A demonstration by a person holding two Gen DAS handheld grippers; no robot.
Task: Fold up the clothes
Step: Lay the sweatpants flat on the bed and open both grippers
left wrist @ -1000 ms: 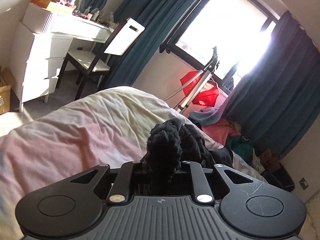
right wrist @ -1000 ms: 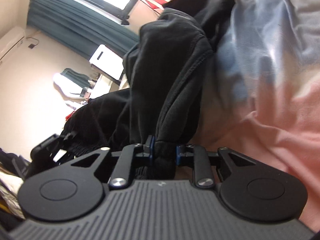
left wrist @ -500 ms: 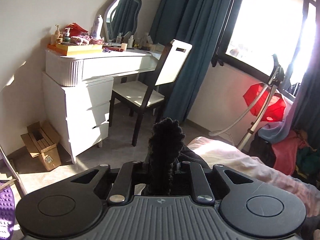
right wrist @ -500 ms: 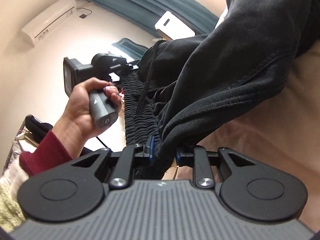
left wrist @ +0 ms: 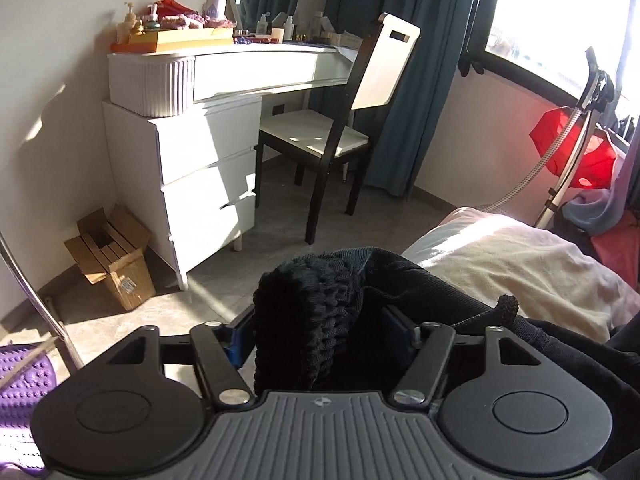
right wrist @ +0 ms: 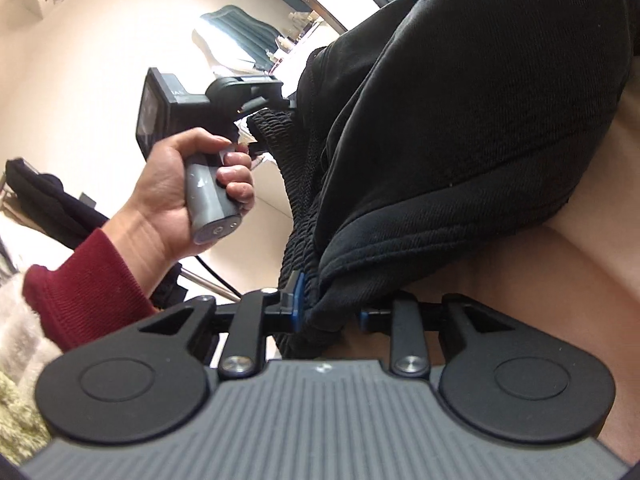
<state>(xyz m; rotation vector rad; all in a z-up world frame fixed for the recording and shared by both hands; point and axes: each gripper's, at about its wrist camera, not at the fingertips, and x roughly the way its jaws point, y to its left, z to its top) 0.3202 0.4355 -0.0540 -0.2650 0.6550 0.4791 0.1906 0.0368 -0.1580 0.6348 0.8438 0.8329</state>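
Note:
Black trousers point(left wrist: 312, 292) with a ribbed elastic waistband lie bunched at the edge of the pale bed point(left wrist: 520, 264). My left gripper point(left wrist: 316, 336) has the waistband between its jaws, which are opening wide; the blue pads stand off the cloth. In the right wrist view the same trousers point(right wrist: 460, 140) drape across the bed point(right wrist: 600, 260). My right gripper point(right wrist: 330, 308) is opening too, a fold of hem still between its jaws, resting against the left pad and clear of the right one. A hand point(right wrist: 192, 184) in a red sleeve holds the left gripper point(right wrist: 256, 120) at the waistband.
Beyond the bed's end stand a white dresser point(left wrist: 200, 160) and a chair point(left wrist: 340, 136). A cardboard box point(left wrist: 112, 264), a metal pole point(left wrist: 36, 292) and a purple mat point(left wrist: 20, 384) are on the floor at left. A red cloth point(left wrist: 572, 152) hangs on a stand by the window.
Both grippers were shut on the trousers and their jaws have now spread, the left widely. The left view swung from the bed toward the dresser and floor.

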